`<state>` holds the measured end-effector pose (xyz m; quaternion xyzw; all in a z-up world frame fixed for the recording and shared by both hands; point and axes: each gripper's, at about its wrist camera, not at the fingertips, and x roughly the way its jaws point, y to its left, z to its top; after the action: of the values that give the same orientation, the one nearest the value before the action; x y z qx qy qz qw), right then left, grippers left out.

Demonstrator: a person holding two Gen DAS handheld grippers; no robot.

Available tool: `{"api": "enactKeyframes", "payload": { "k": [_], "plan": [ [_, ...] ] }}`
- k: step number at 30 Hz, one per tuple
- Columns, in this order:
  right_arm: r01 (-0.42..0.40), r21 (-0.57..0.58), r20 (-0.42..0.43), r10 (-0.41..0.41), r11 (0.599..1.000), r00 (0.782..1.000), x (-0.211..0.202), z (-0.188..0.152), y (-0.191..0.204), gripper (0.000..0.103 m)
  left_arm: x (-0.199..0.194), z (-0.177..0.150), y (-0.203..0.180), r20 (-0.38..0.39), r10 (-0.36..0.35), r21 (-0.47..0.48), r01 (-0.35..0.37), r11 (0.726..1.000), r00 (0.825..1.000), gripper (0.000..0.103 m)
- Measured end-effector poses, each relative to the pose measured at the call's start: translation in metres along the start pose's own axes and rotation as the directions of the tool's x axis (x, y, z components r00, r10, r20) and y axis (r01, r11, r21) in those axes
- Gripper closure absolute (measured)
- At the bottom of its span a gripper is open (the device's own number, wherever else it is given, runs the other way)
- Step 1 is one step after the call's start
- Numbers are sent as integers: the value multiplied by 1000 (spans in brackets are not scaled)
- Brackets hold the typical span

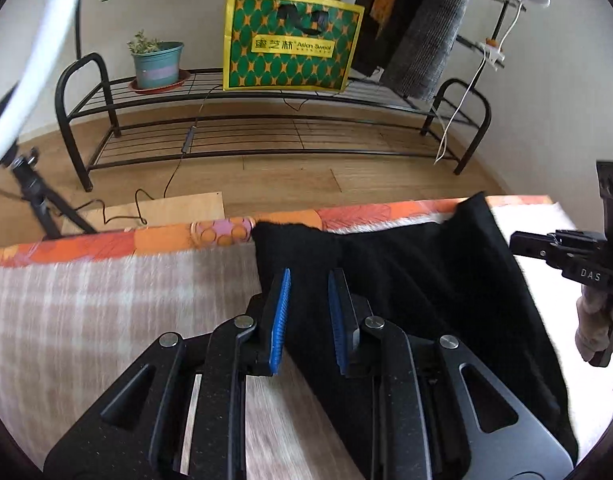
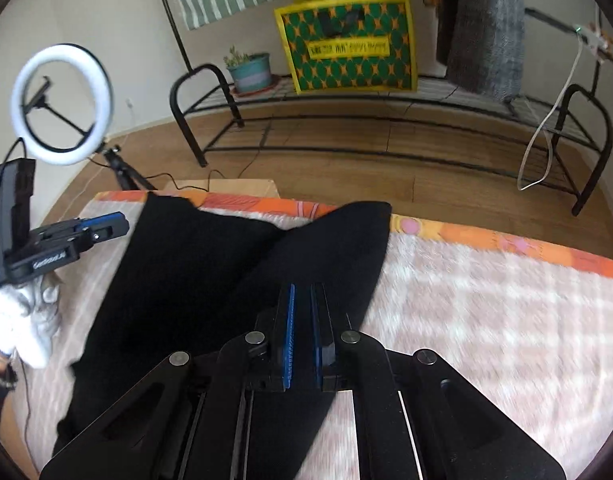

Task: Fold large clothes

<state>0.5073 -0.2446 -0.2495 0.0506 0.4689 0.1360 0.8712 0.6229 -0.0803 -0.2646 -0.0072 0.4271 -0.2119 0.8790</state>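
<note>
While the black garment (image 2: 210, 280) reaches the bed's far edge, right gripper (image 2: 302, 292) looks pressed together, left gripper (image 1: 308, 280) spread.

Left claw (image 1: 308, 280) angled downward, blue pads (image 1: 280, 312) apart with a narrow gap, nothing visibly pinched between them. Seen from right wrist view as well, at left edge, held by a hand in a white glove (image 2: 30, 320). Right claw (image 2: 302, 300) angled downward too, blue pads (image 2: 289, 332) drawn nearly together, only a thin slit between; whether anything is clamped there cannot be told. Seen from left wrist view at right edge (image 1: 518, 242), gripped by a gloved hand (image 1: 594, 320). Both claws side by side, well apart, pointing the same way.
</note>
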Motion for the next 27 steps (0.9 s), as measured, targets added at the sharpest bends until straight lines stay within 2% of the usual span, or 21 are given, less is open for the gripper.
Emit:
{"api": "enactKeyframes", "payload": {
  "k": [5, 8, 10, 12, 13, 14, 15, 16, 17, 19, 22, 24, 27],
  "plan": [
    [40, -98, -51, -45, 994, 998, 41, 4, 16, 97, 40, 9, -3, -46, 79, 50, -77, 996, 996, 84],
    [47, -104, -52, -53, 993, 997, 46, 10, 14, 95, 47, 10, -9, -25, 98, 93, -96, 991, 995, 84],
    [31, -66, -62, -35, 997, 997, 46, 13, 6, 93, 42, 12, -4, -34, 79, 76, -77, 994, 996, 84],
    [14, -53, -55, -17, 999, 998, 37, 15, 2, 93, 17, 15, 7, 33, 60, 24, -61, 998, 998, 84],
    [-16, -39, -22, 15, 999, 1000, 27, 15, -2, 92, 7, 16, 14, 57, 47, -11, -46, 999, 997, 82],
    [-36, -22, -2, 36, 999, 999, 20, 16, -8, 87, 0, 17, 25, 62, 21, -47, -18, 999, 998, 77],
    [-54, 3, 23, 54, 999, 998, 9, 15, -16, 78, -6, 16, 38, 53, 0, -93, 5, 996, 999, 63],
    [-61, 19, 40, 60, 998, 997, 5, 15, -22, 73, -7, 16, 47, 44, -17, -125, 23, 992, 999, 58],
    [-56, 51, 58, 53, 997, 997, -2, 14, -33, 66, -7, 14, 55, 31, -47, -159, 51, 986, 998, 58],
    [-67, 118, 66, 60, 991, 996, -5, 14, -54, 66, -2, 9, 67, -1, -111, -223, 108, 969, 994, 56],
    [-124, 214, 61, 114, 969, 992, 4, 12, -74, 66, 14, 5, 63, -43, -107, -215, 95, 972, 993, 56],
    [-149, 234, 52, 140, 961, 989, 14, 13, -78, 65, 25, 4, 55, -66, -110, -197, 95, 976, 992, 56],
    [-142, 246, 31, 139, 959, 990, 31, 16, -75, 65, 35, 7, 43, -60, -74, -168, 63, 984, 995, 55]
  ]
}}
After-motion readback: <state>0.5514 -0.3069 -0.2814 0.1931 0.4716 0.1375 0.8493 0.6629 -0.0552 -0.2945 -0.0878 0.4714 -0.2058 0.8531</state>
